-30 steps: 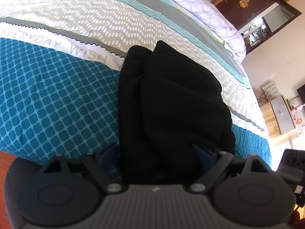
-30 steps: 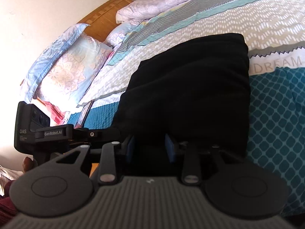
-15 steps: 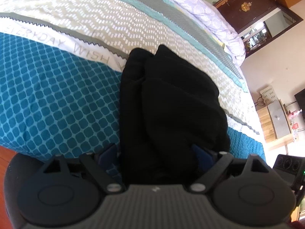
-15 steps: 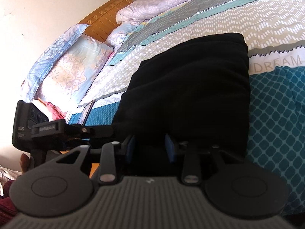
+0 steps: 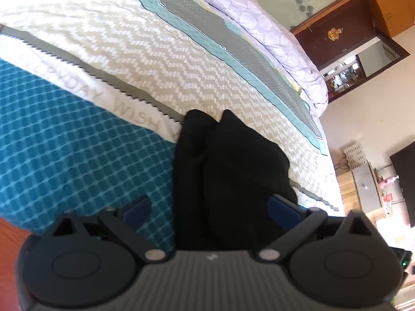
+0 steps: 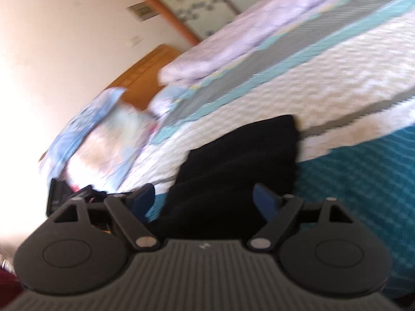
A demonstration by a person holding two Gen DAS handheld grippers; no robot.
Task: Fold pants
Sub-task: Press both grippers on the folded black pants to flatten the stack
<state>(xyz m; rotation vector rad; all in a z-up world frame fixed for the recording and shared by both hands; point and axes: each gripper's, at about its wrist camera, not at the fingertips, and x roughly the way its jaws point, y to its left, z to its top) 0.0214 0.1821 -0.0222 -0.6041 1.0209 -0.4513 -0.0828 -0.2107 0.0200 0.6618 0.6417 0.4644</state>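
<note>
The black pants [image 5: 233,176] lie folded in a compact pile on the patterned bedspread [image 5: 77,134], near its front edge. My left gripper [image 5: 210,208] is open, its blue pads [image 5: 135,207] spread to either side of the near end of the pile. In the right wrist view the pants [image 6: 233,171] show as a dark folded block, and my right gripper [image 6: 207,199] is open too, pads [image 6: 267,199] wide apart and free of the cloth. That view is blurred by motion.
A lilac quilt [image 5: 272,33] lies rolled along the far side of the bed. Pillows [image 6: 103,129] and a wooden headboard [image 6: 140,77] stand at the head end. A dark wooden cabinet [image 5: 345,33] and a low side table [image 5: 363,184] stand beyond the bed.
My right gripper has opened and let go of the pants. Both grippers have pulled back from the pile, which now looks smaller. The left gripper's jaws have widened.
</note>
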